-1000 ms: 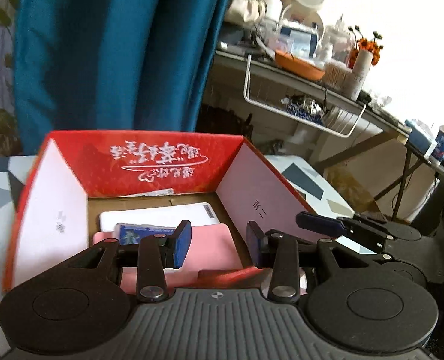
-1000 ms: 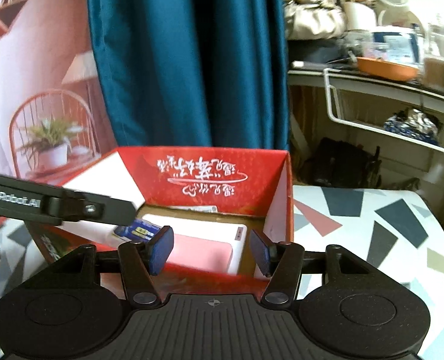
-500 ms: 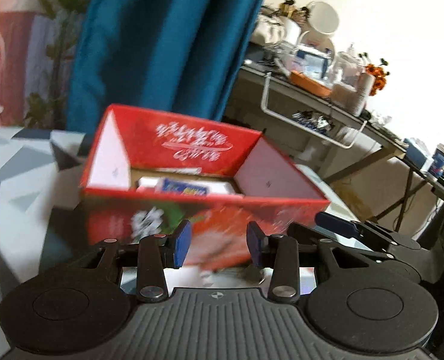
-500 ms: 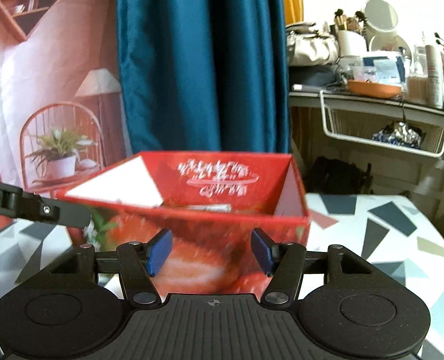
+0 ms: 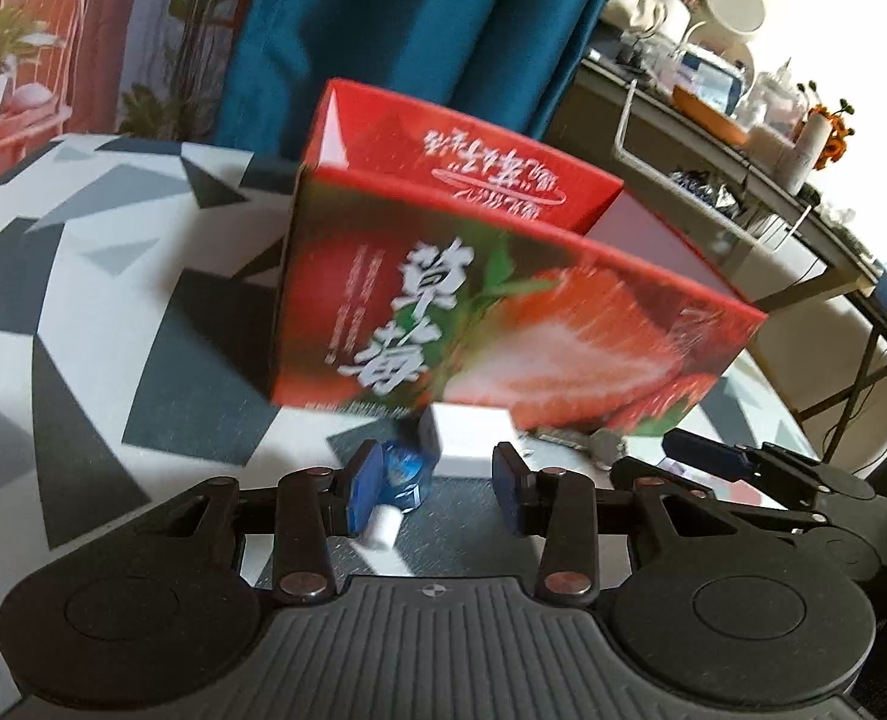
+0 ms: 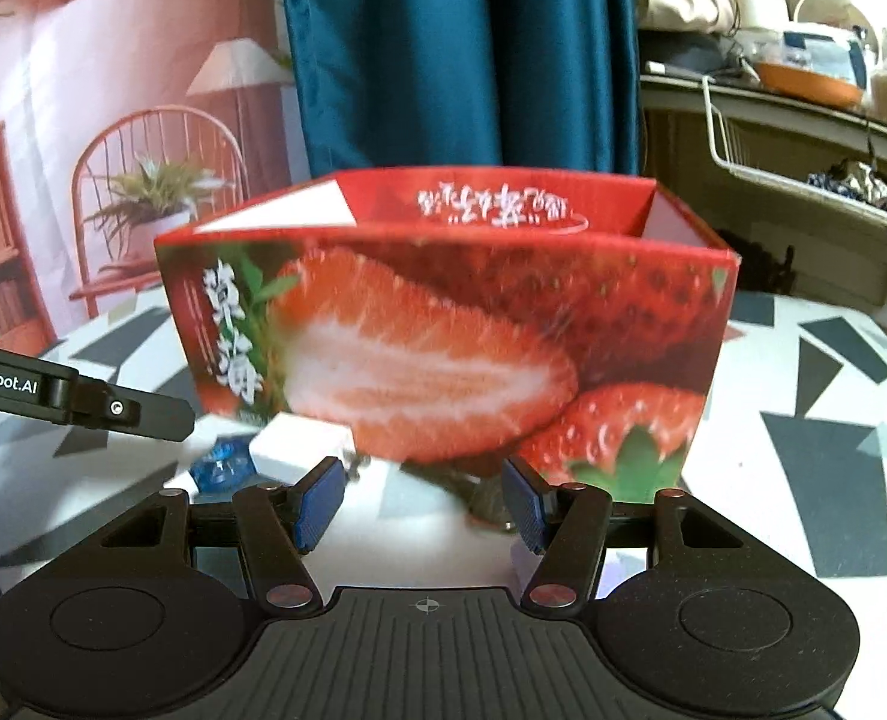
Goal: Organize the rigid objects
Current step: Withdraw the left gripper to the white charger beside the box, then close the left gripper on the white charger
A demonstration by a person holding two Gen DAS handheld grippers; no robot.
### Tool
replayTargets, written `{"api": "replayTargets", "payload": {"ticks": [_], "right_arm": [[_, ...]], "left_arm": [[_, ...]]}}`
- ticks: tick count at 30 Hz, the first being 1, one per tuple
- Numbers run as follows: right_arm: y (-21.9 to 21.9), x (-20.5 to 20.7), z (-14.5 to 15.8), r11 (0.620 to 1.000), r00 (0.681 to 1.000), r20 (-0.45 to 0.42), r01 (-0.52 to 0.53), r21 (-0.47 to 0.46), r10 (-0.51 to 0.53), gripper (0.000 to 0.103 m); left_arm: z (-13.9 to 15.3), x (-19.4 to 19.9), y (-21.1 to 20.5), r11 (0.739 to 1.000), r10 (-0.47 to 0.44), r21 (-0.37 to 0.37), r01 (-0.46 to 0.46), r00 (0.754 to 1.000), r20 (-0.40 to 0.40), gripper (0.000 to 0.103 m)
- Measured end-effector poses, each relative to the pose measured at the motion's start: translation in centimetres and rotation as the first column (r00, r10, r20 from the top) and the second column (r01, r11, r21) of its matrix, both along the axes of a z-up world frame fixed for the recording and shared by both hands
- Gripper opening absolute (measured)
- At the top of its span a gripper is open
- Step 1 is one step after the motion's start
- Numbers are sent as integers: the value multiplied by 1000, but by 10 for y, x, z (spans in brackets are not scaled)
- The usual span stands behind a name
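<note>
box: a red strawberry box [image 5: 491, 324] with an open top stands on the worktop [image 5: 83, 300], in front of both grippers. white writing and big strawberry pictures are on its near side.
inside the box: the near wall hides it, so i cannot tell what is in there.
white block: a small white block [image 5: 470, 438] lies on the worktop just in front of the box, close to its bottom edge. the right view shows it too [image 6: 299, 441].
blue bottle: a little blue bottle with a white cap [image 5: 401, 480] lies on its side on the worktop, next to the white block. in the left view it sits right by the left blue pad.
grey thing: something small and grey [image 5: 608, 441] lies by the box's right bottom corner. it is too blurry to name.
left gripper: the left gripper [image 5: 437, 483] points down at the white block and the bottle. its jaws are partly apart and nothing is held between them.
right gripper: the right gripper [image 6: 422, 501] faces the middle of the box. its jaws are partly apart and hold nothing.
worktop: white with grey and black triangle shapes.
behind: a blue curtain [image 6: 461, 54] hangs behind the box.
</note>
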State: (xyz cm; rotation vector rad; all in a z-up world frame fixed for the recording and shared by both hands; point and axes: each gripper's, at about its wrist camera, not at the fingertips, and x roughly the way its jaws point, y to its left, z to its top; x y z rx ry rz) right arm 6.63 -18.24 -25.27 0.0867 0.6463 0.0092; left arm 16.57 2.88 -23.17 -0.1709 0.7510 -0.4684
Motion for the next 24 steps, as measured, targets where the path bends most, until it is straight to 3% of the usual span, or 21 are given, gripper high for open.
{"api": "replayTargets", "payload": {"ticks": [10, 24], "right_arm": [[-9, -1, -11, 999, 999, -34, 41, -6, -41, 55], [7, 7, -16, 999, 997, -64, -47, -15, 46, 55]], "left_arm": [[-11, -3, -1, 999, 2, 32, -2, 1000, -8, 42], [-9, 2, 0, 1000, 12, -3, -12, 1000, -19, 42]]}}
